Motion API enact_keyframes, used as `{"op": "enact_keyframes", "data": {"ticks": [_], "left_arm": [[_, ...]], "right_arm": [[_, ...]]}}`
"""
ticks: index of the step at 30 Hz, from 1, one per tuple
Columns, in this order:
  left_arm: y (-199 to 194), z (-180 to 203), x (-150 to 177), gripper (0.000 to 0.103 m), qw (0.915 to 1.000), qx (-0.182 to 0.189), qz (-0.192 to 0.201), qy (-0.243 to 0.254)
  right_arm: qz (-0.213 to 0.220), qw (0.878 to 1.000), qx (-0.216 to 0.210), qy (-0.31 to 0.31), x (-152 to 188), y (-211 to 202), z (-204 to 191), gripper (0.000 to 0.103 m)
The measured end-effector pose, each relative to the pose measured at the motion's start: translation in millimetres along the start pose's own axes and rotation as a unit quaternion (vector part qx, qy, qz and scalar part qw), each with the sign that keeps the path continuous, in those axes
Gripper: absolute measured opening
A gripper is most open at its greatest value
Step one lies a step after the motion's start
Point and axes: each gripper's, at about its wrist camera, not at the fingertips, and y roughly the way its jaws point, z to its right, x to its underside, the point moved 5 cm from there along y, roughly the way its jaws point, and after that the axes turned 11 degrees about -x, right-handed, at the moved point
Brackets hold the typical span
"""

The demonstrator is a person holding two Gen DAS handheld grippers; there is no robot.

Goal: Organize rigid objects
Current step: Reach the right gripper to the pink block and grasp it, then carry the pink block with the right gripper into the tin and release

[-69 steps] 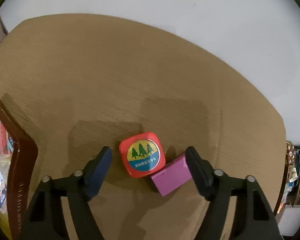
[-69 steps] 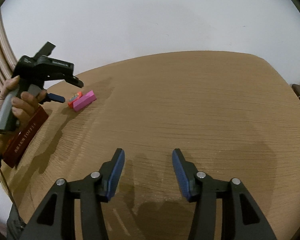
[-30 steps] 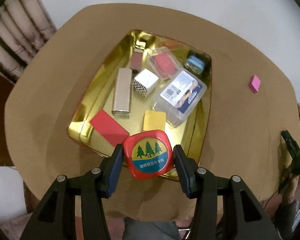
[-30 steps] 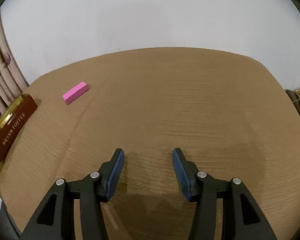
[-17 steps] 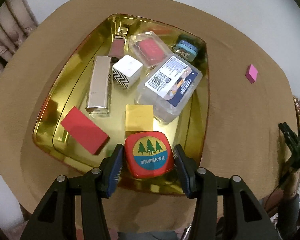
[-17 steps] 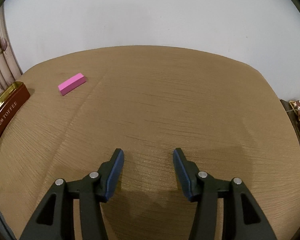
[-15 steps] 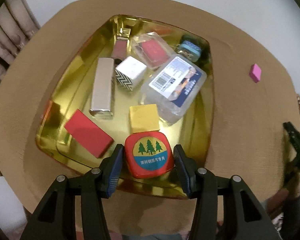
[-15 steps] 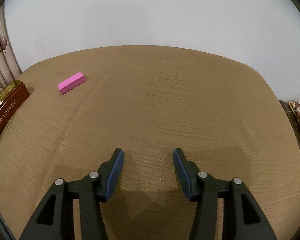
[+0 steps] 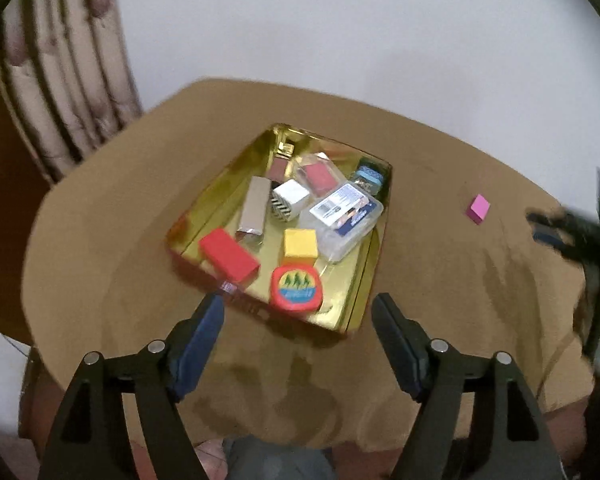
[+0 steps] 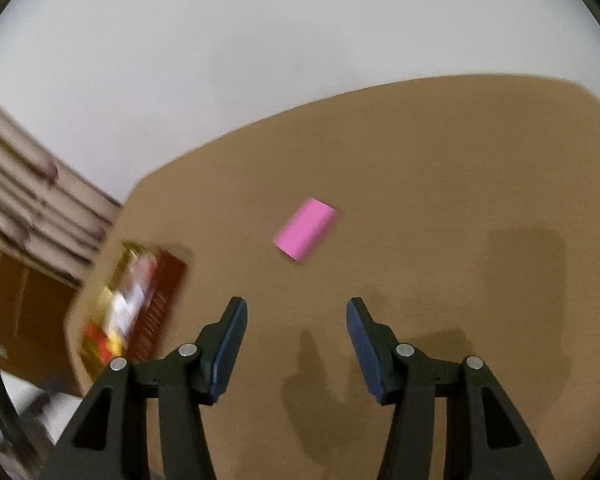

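A tan wood-grain table [image 9: 440, 264] fills both views, backed by a plain white wall [image 9: 340, 20], with a pleated curtain [image 9: 64, 80] at ten o'clock. The left gripper [image 9: 298, 320] hangs above the table's near edge, jaws opening with nothing between them — the red tree-label tin [image 9: 296, 287] lies in the gold tray [image 9: 364, 280] at twelve o'clock from it. The right gripper [image 10: 296, 332] stands parted and empty; the pink block [image 10: 306, 229] rests at twelve o'clock, well apart.

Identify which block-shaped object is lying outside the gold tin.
The pink block: it alone lies on the bare table, right of the gold tin.
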Motion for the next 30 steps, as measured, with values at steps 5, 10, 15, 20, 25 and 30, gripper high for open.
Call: {"op": "enact_keyframes", "data": {"ticks": [5, 10, 15, 20, 25, 30], "left_arm": [[-15, -22, 38, 0.075, 0.9993, -0.025, 0.026, -0.014], [4, -43, 61, 0.075, 0.9991, -0.03, -0.005, -0.029], [21, -64, 69, 0.075, 0.9977, -0.009, -0.034, -0.058], [28, -70, 74, 0.075, 0.9962, 0.008, -0.048, -0.072], [31, -67, 75, 0.075, 0.9962, 0.014, -0.052, -0.069], [31, -68, 76, 0.075, 0.9956, 0.011, -0.057, -0.074]], "right_arm": [[-0.015, 0.998, 0.043, 0.047, -24, 40, -9, 0.053], [-0.018, 0.991, 0.093, 0.093, -30, 71, -7, 0.053], [-0.034, 0.983, 0.121, 0.135, -27, 95, -5, 0.053], [-0.037, 0.978, 0.15, 0.14, -21, 113, -9, 0.053], [-0.048, 0.978, 0.162, 0.122, -19, 117, -14, 0.033], [-0.047, 0.986, 0.116, 0.106, -15, 96, -14, 0.032]]}}
